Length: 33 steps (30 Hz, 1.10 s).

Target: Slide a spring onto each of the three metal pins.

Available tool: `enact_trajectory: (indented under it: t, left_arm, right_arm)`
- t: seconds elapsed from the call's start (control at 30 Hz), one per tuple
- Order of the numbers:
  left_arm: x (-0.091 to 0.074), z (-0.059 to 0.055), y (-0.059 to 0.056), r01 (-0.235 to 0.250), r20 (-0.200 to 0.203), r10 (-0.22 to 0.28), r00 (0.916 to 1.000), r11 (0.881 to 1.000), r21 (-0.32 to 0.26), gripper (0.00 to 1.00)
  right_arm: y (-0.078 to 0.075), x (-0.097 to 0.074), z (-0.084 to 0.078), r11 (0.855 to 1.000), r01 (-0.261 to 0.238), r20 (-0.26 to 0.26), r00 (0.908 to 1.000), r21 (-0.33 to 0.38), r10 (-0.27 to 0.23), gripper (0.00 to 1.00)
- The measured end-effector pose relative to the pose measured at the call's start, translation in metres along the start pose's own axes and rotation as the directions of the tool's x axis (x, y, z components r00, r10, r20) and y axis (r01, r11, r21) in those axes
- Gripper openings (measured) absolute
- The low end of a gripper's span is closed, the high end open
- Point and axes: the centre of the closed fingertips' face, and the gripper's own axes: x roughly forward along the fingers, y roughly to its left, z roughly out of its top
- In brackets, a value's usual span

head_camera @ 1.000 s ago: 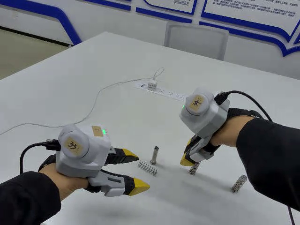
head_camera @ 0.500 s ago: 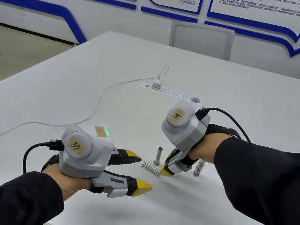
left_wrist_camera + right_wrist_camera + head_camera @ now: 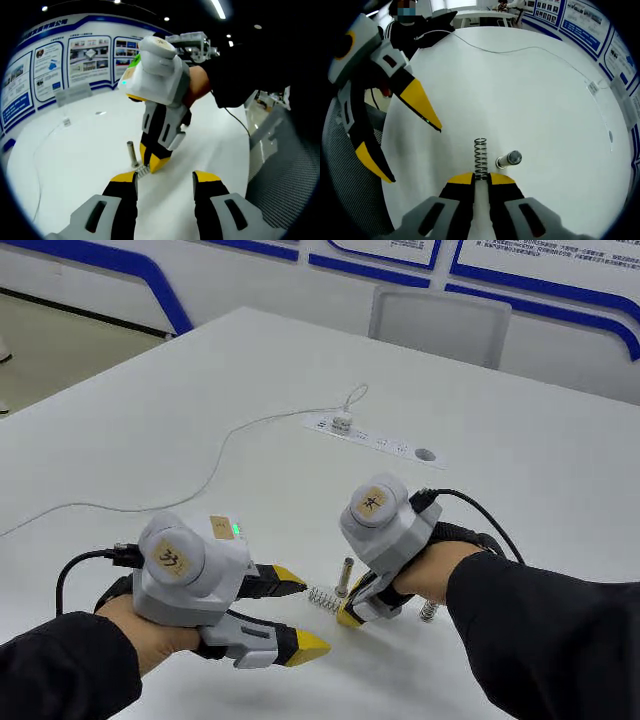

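Clamped with the right gripper [image 3: 480,178] on the near end of a loose coil spring [image 3: 480,155], jaws almost together around the wire. Stretched straight ahead of those jaws, just beside a bare upright metal pin [image 3: 509,159], with a narrow gap showing between the two in the right gripper view. Cannot tell whether lifted clear of the white table [image 3: 530,90] or resting on it.

Held low on the other side of spring and pin, the left gripper [image 3: 298,613], released, jaws spread wide with nothing between them, yellow tips aimed toward the spring.

In the head view, close beside the hand holding the right gripper, a second spring [image 3: 430,611] standing upright, partly hidden by hand and sleeve. Farther back on the table, a white power strip [image 3: 375,439] with a plug in it and a thin white cable [image 3: 200,483] trailing off to the left. Past the far edge, a grey chair back [image 3: 435,325].
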Motion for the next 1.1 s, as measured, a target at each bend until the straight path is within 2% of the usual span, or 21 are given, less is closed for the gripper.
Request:
enact_trajectory:
  t: [0.2, 0.53, 0.6, 0.77, 1.1]
  left_arm:
    - [0.000, -0.001, 0.001, -0.003, -0.009, 0.003, 1.0000, 1.000, 0.005, 0.45]
    - [0.004, -0.004, -0.008, 0.017, -0.043, -0.015, 0.9990, 0.998, 0.053, 0.43]
    - [0.004, -0.004, -0.009, 0.021, -0.045, -0.018, 0.9988, 0.998, 0.063, 0.43]
    - [0.005, -0.003, -0.013, 0.038, -0.051, -0.033, 0.9982, 0.995, 0.089, 0.41]
    - [0.007, 0.002, -0.027, 0.089, -0.050, -0.082, 0.9954, 0.981, 0.173, 0.28]
  right_arm:
    - [0.004, -0.005, -0.003, 1.000, -0.005, -0.003, 1.0000, -0.007, 0.005, 0.11]
    - [0.021, -0.035, -0.008, 0.996, -0.023, -0.030, 0.9993, -0.089, 0.020, 0.11]
    - [0.030, -0.043, -0.010, 0.991, -0.040, -0.047, 0.9983, -0.128, 0.034, 0.11]
    - [0.045, -0.064, -0.006, 0.981, -0.055, -0.045, 0.9979, -0.185, 0.047, 0.11]
    - [0.065, -0.074, -0.007, 0.965, -0.099, -0.089, 0.9928, -0.243, 0.080, 0.11]
